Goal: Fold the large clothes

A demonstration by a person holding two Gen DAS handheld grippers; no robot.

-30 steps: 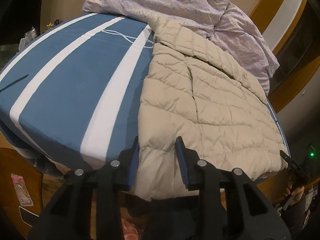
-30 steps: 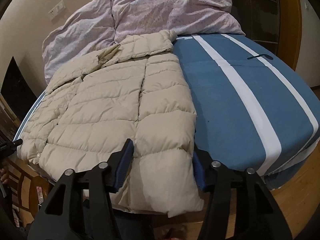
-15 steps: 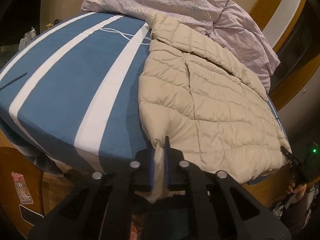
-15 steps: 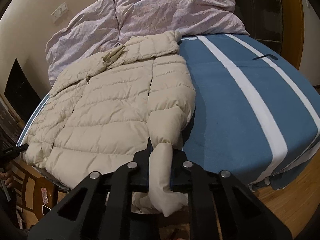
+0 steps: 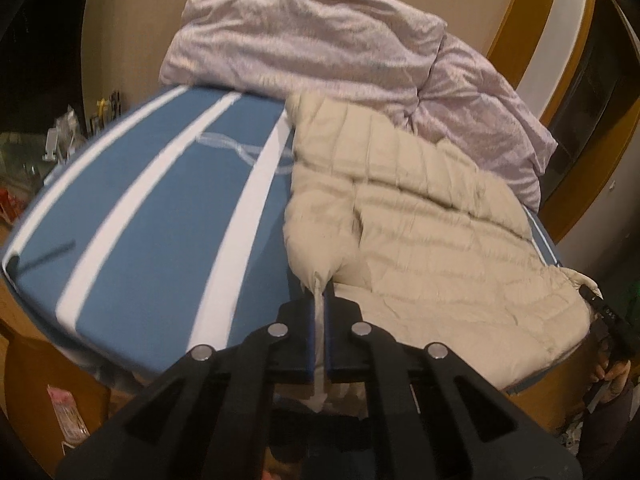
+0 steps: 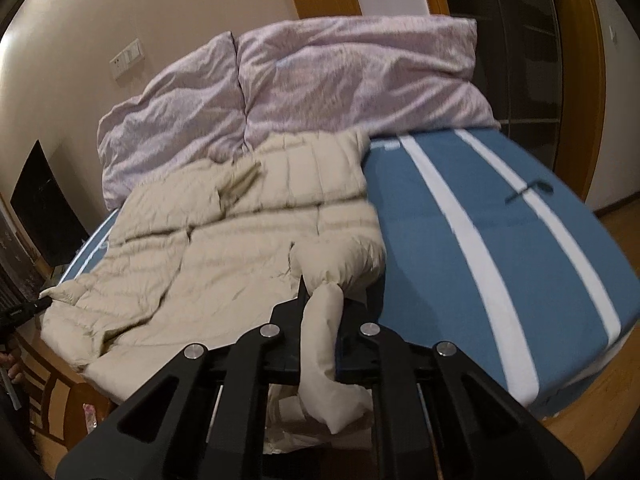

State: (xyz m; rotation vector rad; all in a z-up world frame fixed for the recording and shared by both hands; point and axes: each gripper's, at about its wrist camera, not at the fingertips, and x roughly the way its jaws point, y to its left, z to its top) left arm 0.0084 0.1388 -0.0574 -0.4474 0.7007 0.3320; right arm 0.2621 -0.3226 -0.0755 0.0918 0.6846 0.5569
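Jacket (image 5: 432, 216), both claws clamped, no legible writing

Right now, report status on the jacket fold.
Left gripper and right gripper both shut on beige puffer jacket hem. Hem raised off bed. Nothing in the way.

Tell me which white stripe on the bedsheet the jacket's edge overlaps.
The stripe nearest the beige jacket; the other two lie fully bare on the blue sheet.

I saw a beige quilted puffer jacket (image 5: 432, 216), a blue bedsheet (image 5: 160, 216) with white stripes, and a pale lilac duvet (image 6: 340, 76).
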